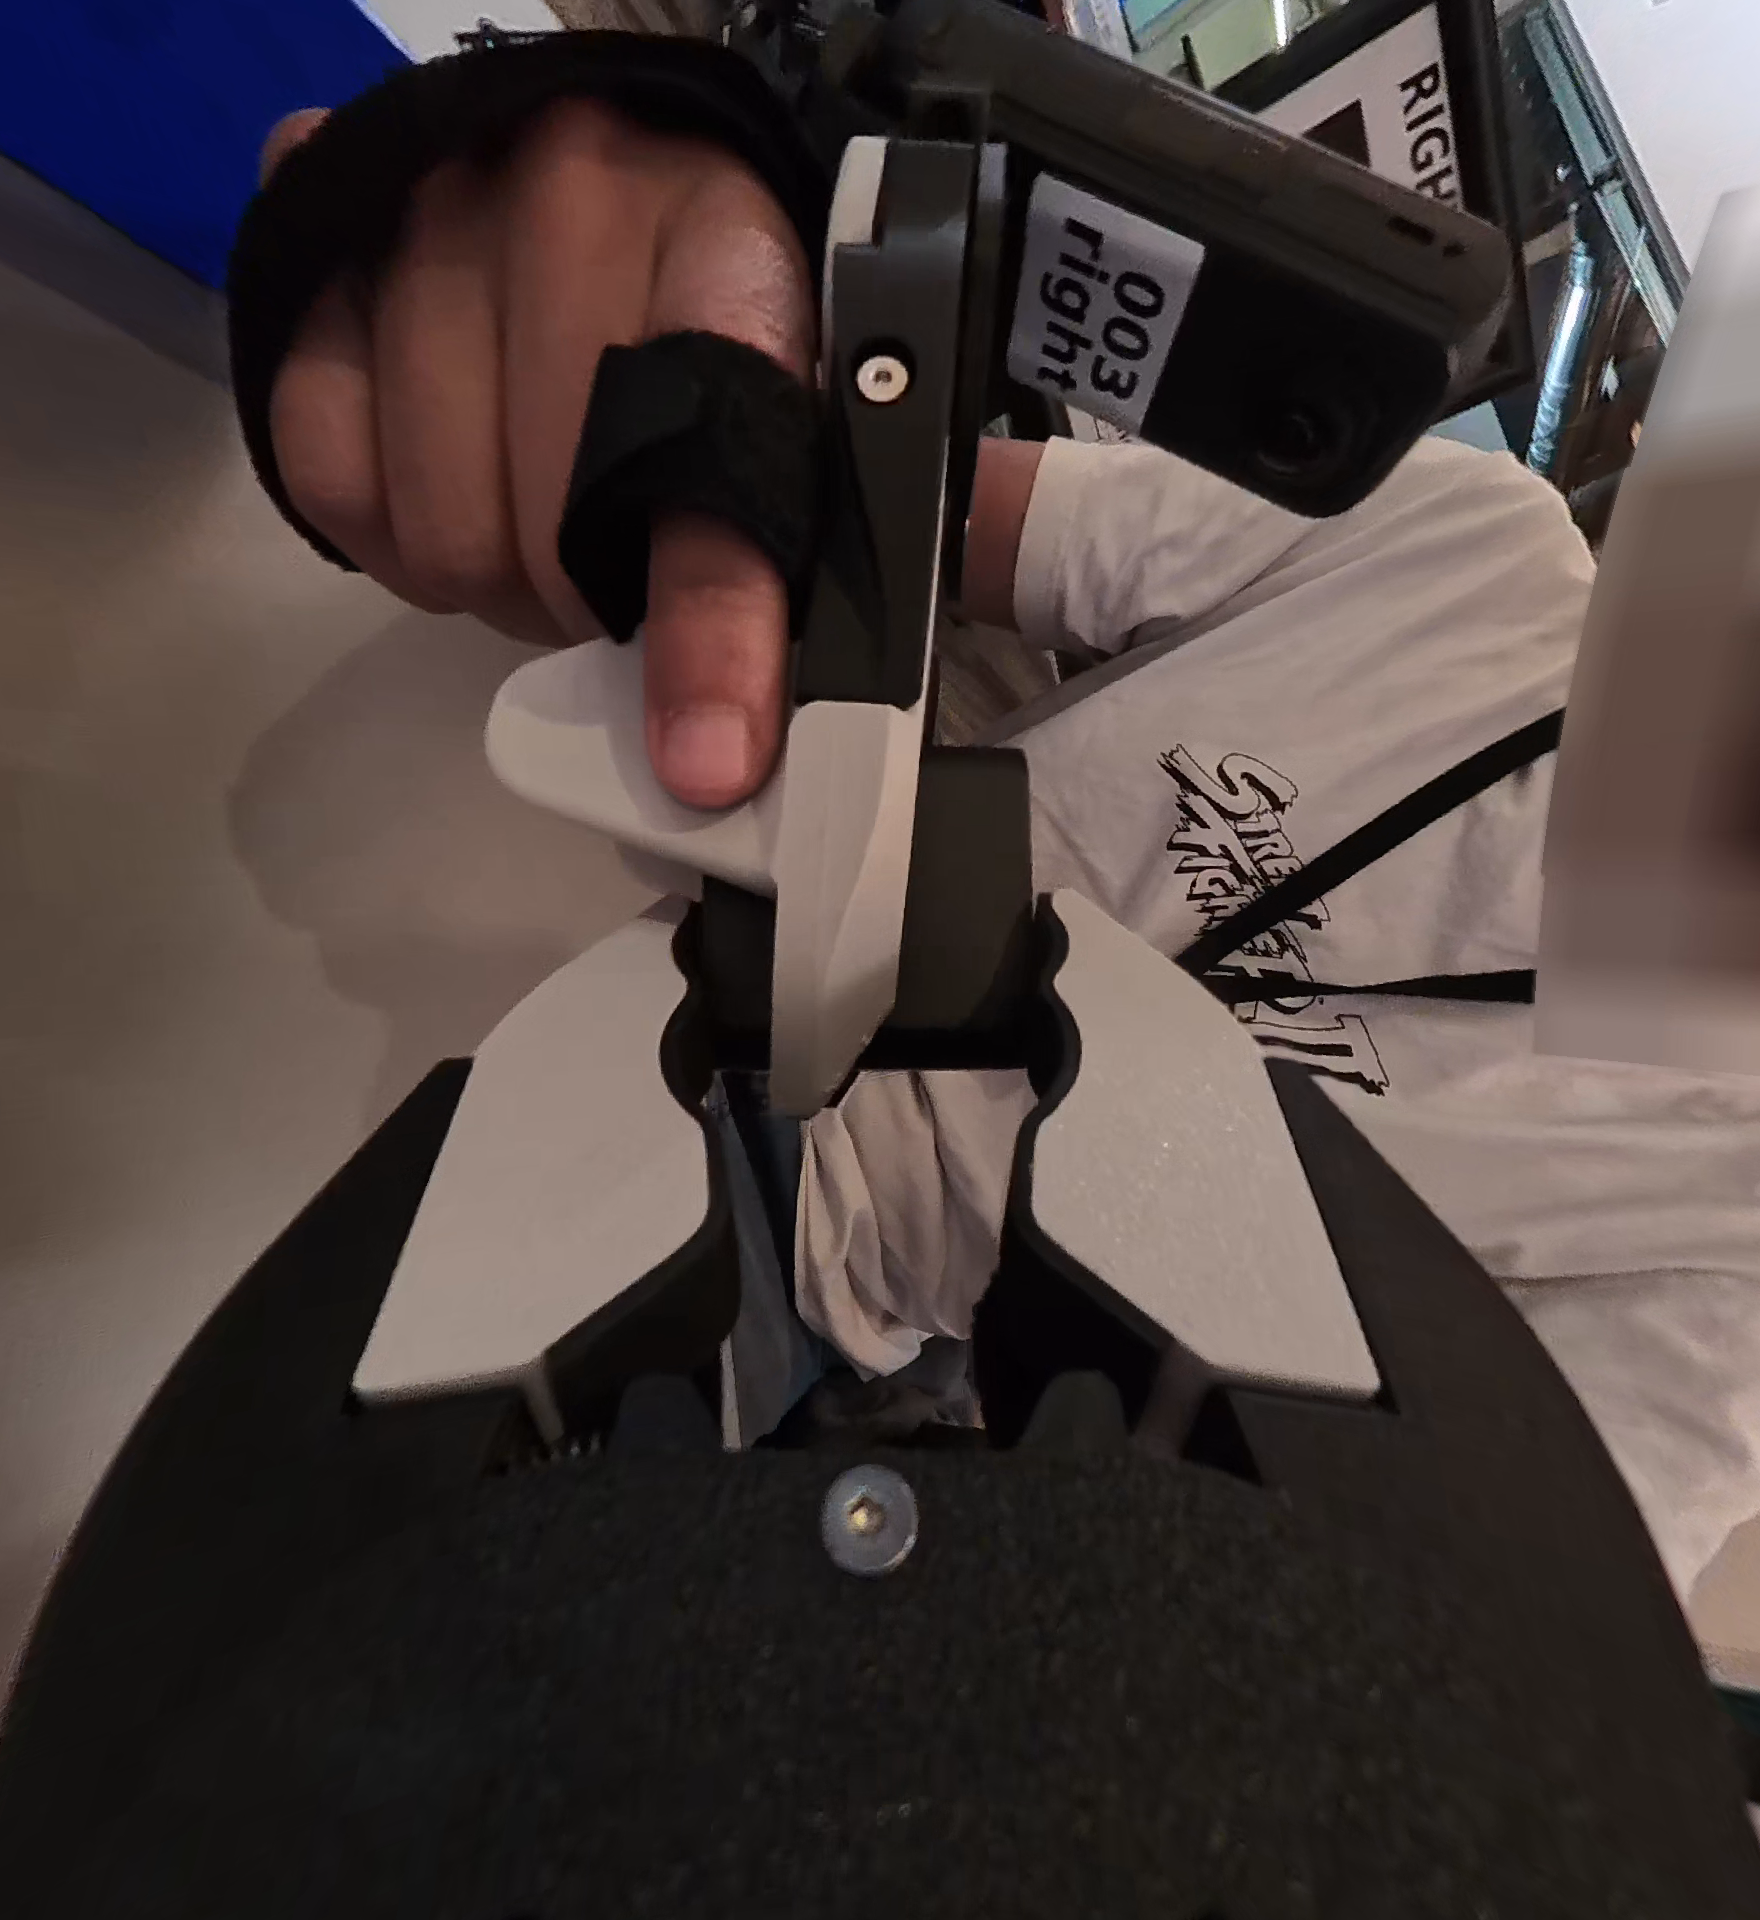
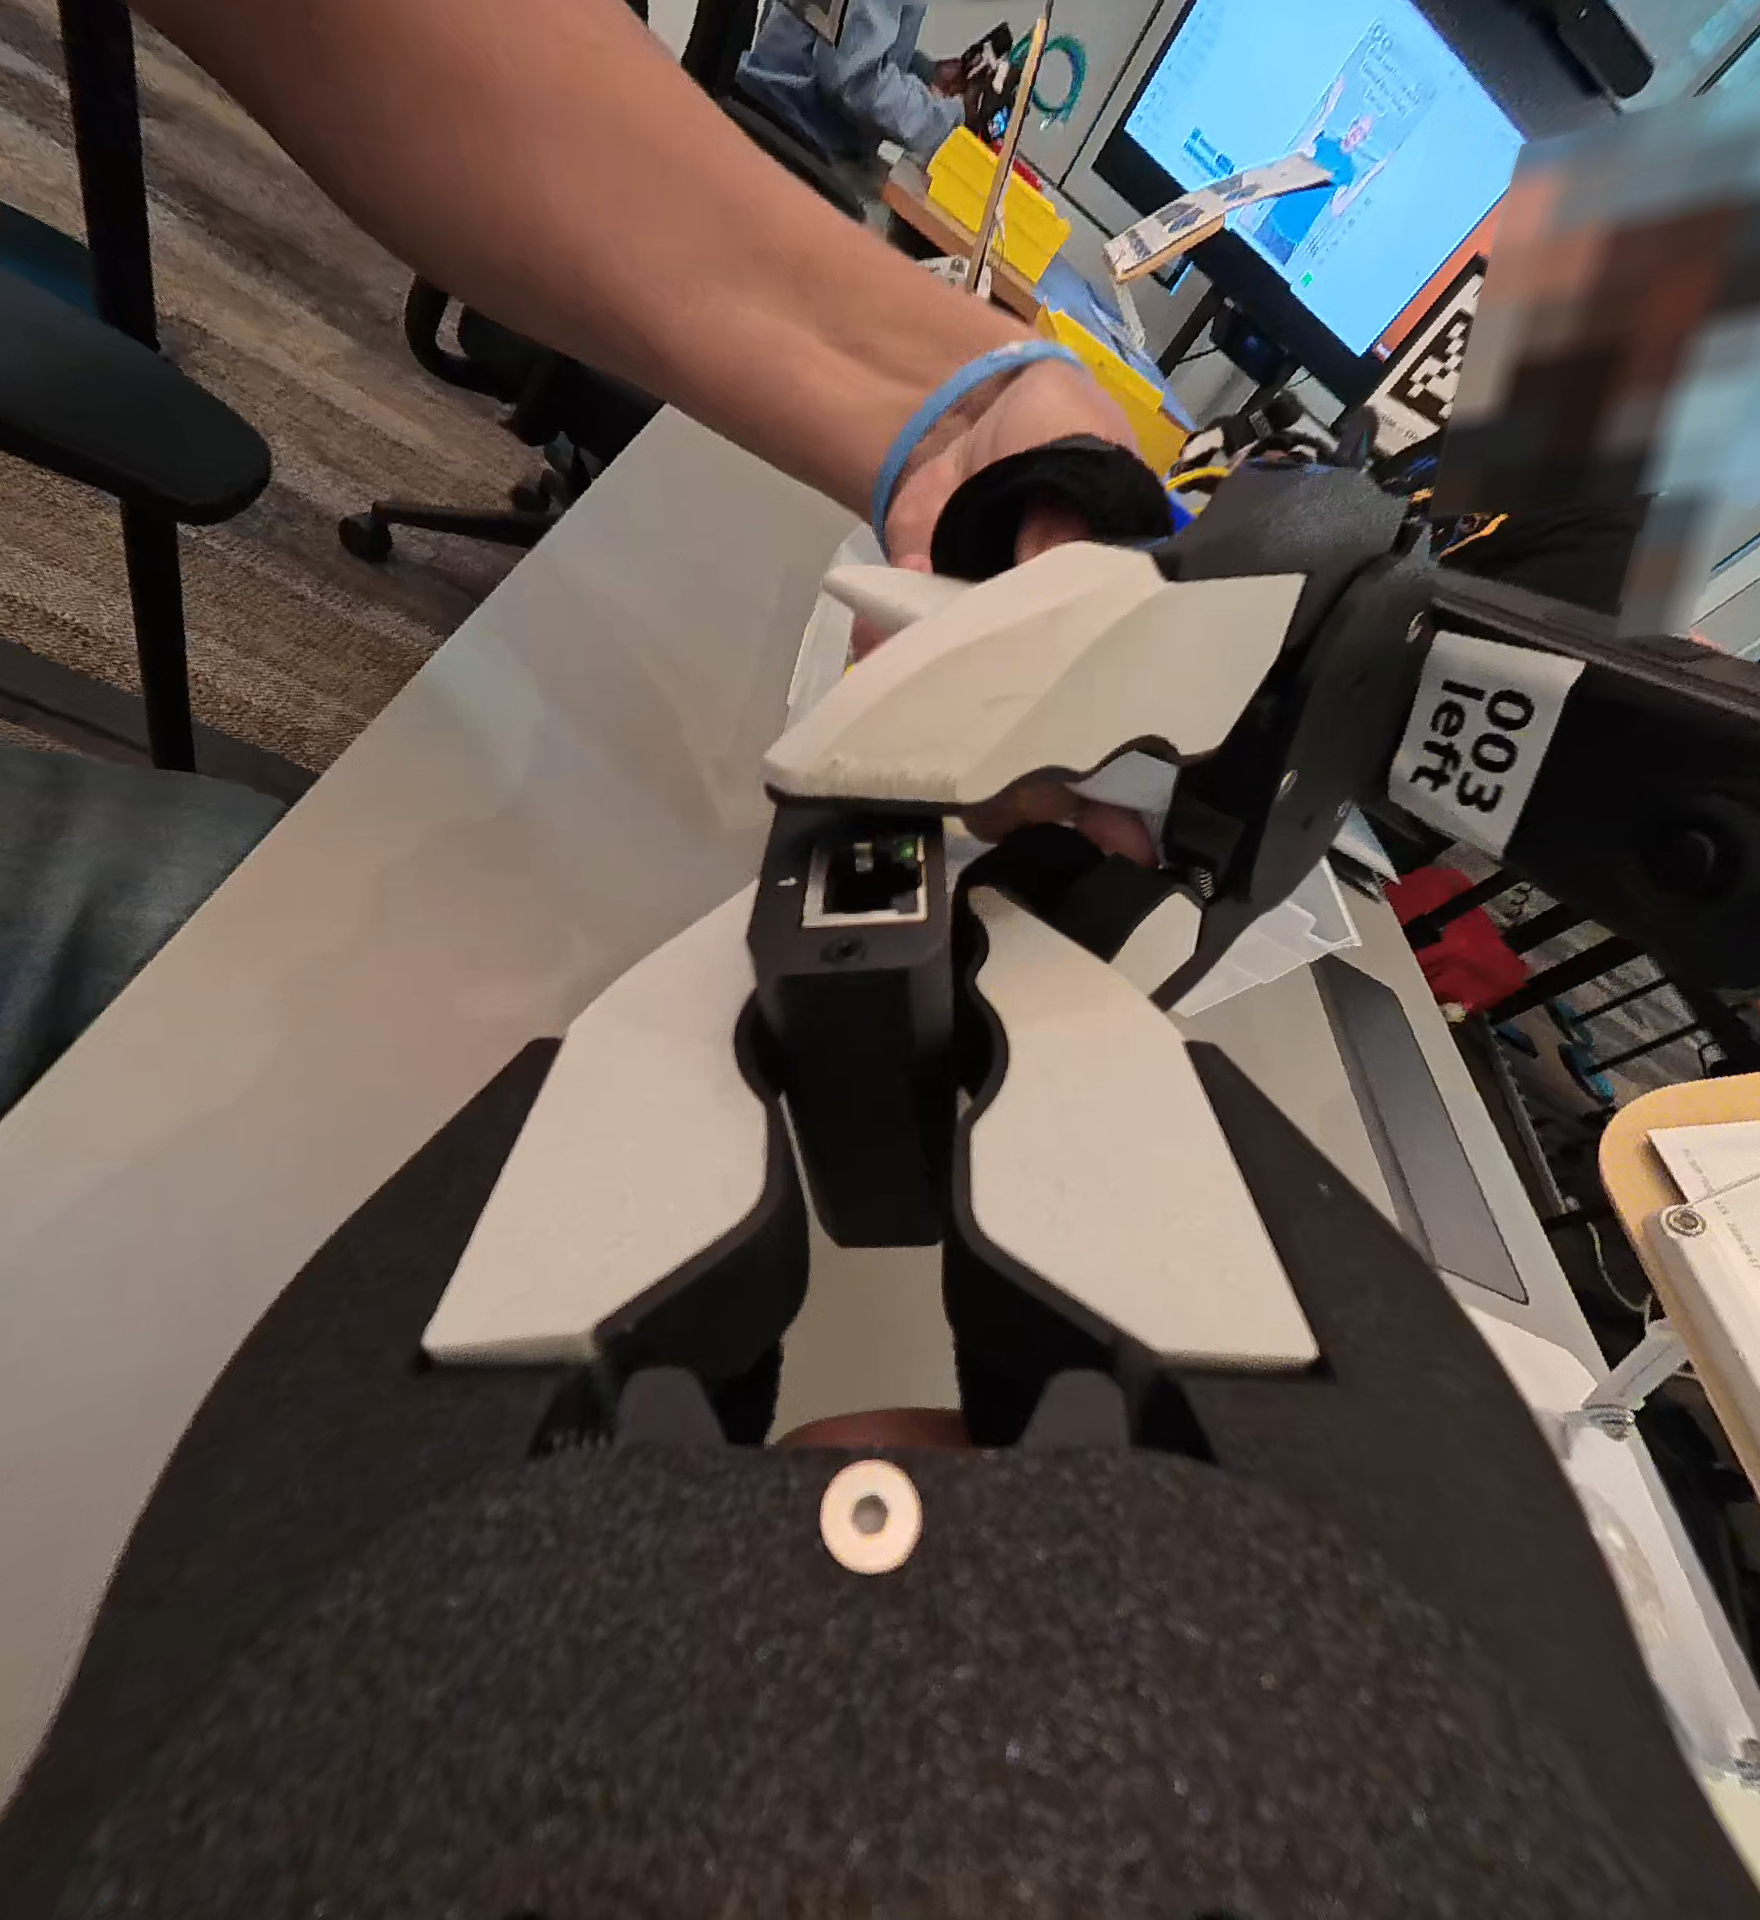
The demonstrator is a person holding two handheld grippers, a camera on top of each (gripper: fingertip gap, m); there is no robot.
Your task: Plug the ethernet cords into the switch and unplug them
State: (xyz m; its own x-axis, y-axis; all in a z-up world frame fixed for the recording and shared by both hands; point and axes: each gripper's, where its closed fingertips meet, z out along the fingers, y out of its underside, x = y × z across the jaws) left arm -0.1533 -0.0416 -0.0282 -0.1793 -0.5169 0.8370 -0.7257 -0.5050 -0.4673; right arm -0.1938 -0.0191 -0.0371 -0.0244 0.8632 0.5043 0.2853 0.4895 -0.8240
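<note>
Obs.: both hand-held grippers are on one object, the black rectangular plastic network switch (image 2: 855, 1091).

- Right gripper (image 2: 855, 914): jaws narrow, white fingers (image 2: 647, 1122) closed against the two long sides of the switch. The long axis of the switch runs straight ahead along the fingers. The end face is just past the fingertips and points away from the palm.
- On that face: one open metal-framed ethernet port (image 2: 871, 894), empty, with a small green light (image 2: 902, 852) lit at its upper corner.
- Left gripper (image 1: 871, 977): comes in crosswise from the right gripper's right side, jaws set wider. It appears clamped across the far end of the switch. One white finger (image 2: 959, 696) lies along the far edge of the port face and overhangs it slightly.
- The switch is held up off the pale grey tabletop (image 2: 388, 935).
- No ethernet cord is visible at either set of fingertips.

Judgement: a plug has to enter along the right gripper's forward axis. For that, the left finger must clear the port edge and the left gripper must let go to fetch a cord. The right gripper alone would then steady the switch.
</note>
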